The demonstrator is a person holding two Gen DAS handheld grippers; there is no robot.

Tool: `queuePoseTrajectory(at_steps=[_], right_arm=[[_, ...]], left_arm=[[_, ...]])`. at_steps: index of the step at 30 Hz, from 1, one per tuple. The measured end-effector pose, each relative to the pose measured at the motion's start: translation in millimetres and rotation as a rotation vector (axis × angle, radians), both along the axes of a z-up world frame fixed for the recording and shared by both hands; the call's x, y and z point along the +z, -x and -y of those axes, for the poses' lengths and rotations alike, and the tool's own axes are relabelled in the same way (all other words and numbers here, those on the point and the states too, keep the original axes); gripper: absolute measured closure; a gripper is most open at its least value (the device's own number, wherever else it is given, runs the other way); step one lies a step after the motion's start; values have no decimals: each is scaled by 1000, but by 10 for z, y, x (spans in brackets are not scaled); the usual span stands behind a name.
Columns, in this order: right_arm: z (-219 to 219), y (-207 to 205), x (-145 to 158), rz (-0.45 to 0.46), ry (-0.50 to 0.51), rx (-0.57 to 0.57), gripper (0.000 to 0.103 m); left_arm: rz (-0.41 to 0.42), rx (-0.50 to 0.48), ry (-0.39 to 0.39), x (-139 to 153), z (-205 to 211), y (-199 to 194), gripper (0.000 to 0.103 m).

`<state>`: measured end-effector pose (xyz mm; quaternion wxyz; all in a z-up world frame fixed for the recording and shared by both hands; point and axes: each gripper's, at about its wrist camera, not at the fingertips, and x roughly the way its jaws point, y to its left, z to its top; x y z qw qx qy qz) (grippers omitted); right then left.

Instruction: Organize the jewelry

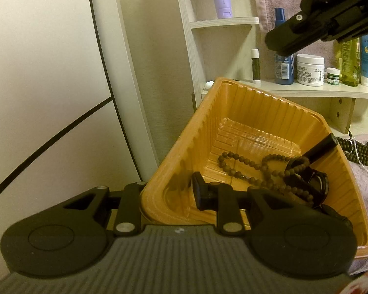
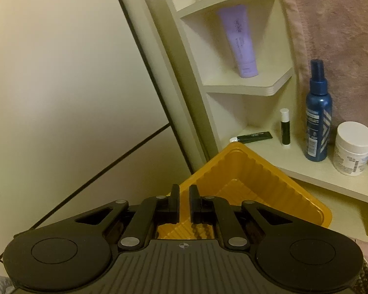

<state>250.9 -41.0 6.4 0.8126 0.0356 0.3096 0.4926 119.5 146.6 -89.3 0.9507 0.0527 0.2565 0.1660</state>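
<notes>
An orange plastic tray (image 1: 247, 103) is tipped up, and my left gripper (image 1: 174, 193) is shut on its near wall. One finger (image 1: 200, 193) is inside the tray; the other is hidden outside the wall. In the tray lie a brown bead strand (image 1: 245, 169) and a black watch (image 1: 314, 183). More dark bead strands (image 1: 355, 152) lie on the pink cloth to the right. My right gripper (image 1: 279, 41) hangs above the tray's far right side. In the right wrist view it (image 2: 184, 203) is shut with nothing between its pads, over the tray (image 2: 257, 171). Beads (image 2: 200, 230) show below it.
A cream shelf unit (image 1: 306, 89) stands behind the tray with a blue spray bottle (image 2: 317, 112), a white jar (image 2: 353, 147), a lip balm stick (image 2: 285, 127) and a purple tube (image 2: 240, 41). A pink towel (image 2: 336, 24) hangs at the right. A pale panel (image 1: 49, 61) fills the left.
</notes>
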Motion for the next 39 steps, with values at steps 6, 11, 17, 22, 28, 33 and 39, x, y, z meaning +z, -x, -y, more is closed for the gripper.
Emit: queuePoseTrajectory(at_steps=[6,11,17,22,28,33,39], right_arm=[[89,9,-11,-3,4,-26,85],[231,71,-57,-19,-4,-57,70],[521,287,-144,-47,-15,-107,66],[847,491,-311,-57,23,-182,65],[1262,634,-516,-74,82,-277,65],[1560,670,-690,-76,146,-364,65],[1807,624,-859,-90,188,-439,65]], left_arm=[[0,0,0,1,-3,0,81],[-2,1,2,2,-6,-3,81],[-5,2,0,4,1,-3,81],[-6,5,-3,7,8,-5,81],[-10,4,-7,10,11,-8,80],[-14,6,-11,10,17,-18,80],[-22,3,-21,6,24,-29,80]])
